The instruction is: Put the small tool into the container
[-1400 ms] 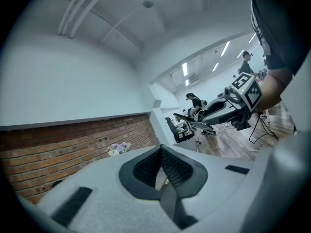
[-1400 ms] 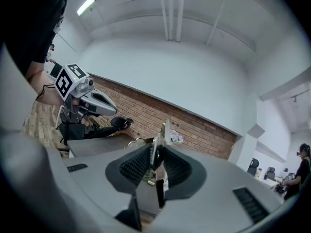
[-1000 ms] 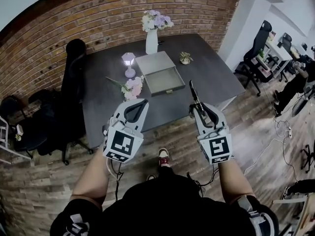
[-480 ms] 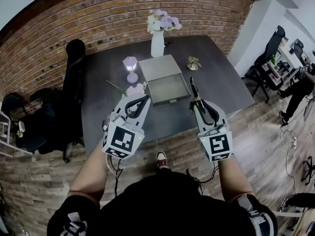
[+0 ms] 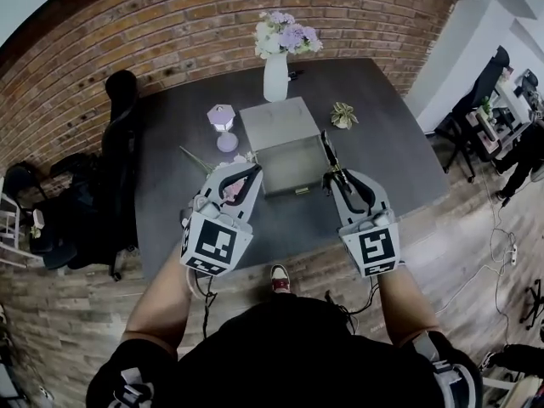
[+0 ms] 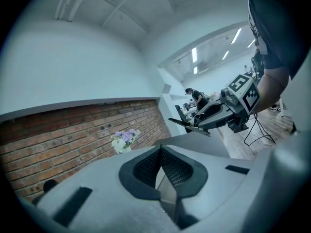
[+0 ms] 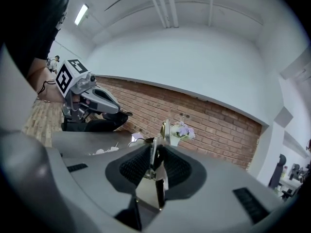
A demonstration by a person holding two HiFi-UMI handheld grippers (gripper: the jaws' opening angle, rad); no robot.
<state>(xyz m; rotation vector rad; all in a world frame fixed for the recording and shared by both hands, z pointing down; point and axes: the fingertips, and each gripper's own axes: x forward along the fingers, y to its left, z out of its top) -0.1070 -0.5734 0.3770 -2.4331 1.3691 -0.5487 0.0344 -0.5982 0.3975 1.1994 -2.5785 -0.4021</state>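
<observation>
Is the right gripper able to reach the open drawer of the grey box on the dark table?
Probably yes. The right gripper, shut on the thin dark tool, hovers right beside the grey box and its open drawer, with nothing standing between them.

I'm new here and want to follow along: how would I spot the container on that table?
On the dark table by the brick wall, find the white vase of flowers at the far edge. Just in front of it sits the container: a flat grey box with an open drawer, the only boxy thing beside a small lamp and a tiny plant.
</observation>
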